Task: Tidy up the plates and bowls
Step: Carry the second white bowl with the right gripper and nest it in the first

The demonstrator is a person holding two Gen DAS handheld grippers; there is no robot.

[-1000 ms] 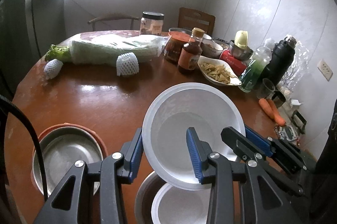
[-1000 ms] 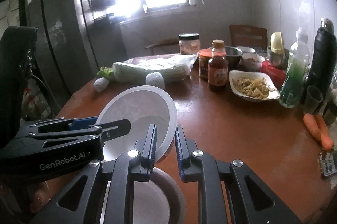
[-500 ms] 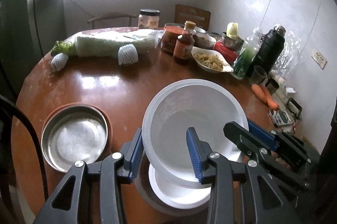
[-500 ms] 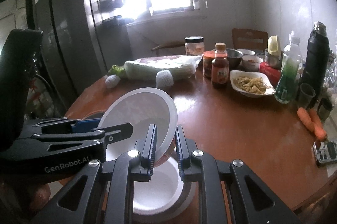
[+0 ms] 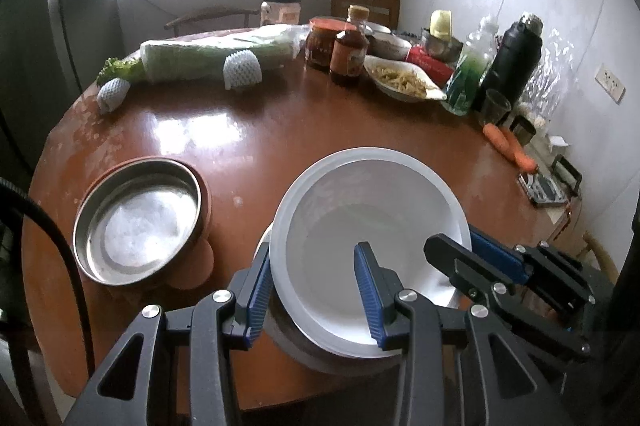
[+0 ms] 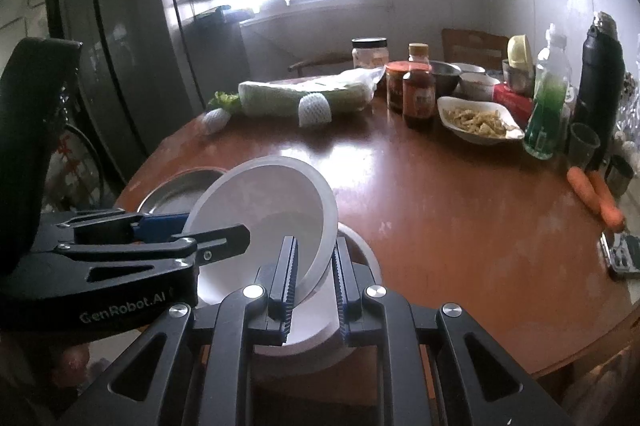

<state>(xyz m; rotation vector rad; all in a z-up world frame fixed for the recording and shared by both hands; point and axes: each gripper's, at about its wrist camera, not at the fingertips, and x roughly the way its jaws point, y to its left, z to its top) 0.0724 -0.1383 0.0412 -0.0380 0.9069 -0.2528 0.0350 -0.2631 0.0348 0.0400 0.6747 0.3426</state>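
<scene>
A white plastic bowl [image 5: 368, 222] is held tilted just above a stack of a white bowl [image 6: 308, 326] in a grey bowl [image 5: 304, 354] near the table's front edge. My left gripper [image 5: 312, 290] straddles the bowl's near rim, one finger outside and one inside, with a wide gap. My right gripper [image 6: 314, 282] pinches the bowl's right rim [image 6: 326, 226] between nearly closed fingers. A steel dish [image 5: 136, 222] sits in an orange plate [image 5: 202, 258] to the left.
The brown round table [image 5: 260, 145] carries wrapped cabbage [image 5: 216, 59], jars and a sauce bottle [image 5: 350, 53], a dish of food [image 5: 404, 81], a green bottle [image 5: 468, 77], a black flask [image 5: 514, 61], carrots [image 5: 508, 145] and a phone [image 5: 544, 187] along the far and right sides.
Both grippers have lowered the held white bowl toward the stacked bowls at the front edge. The camera views pulled back and upward, showing more of the table.
</scene>
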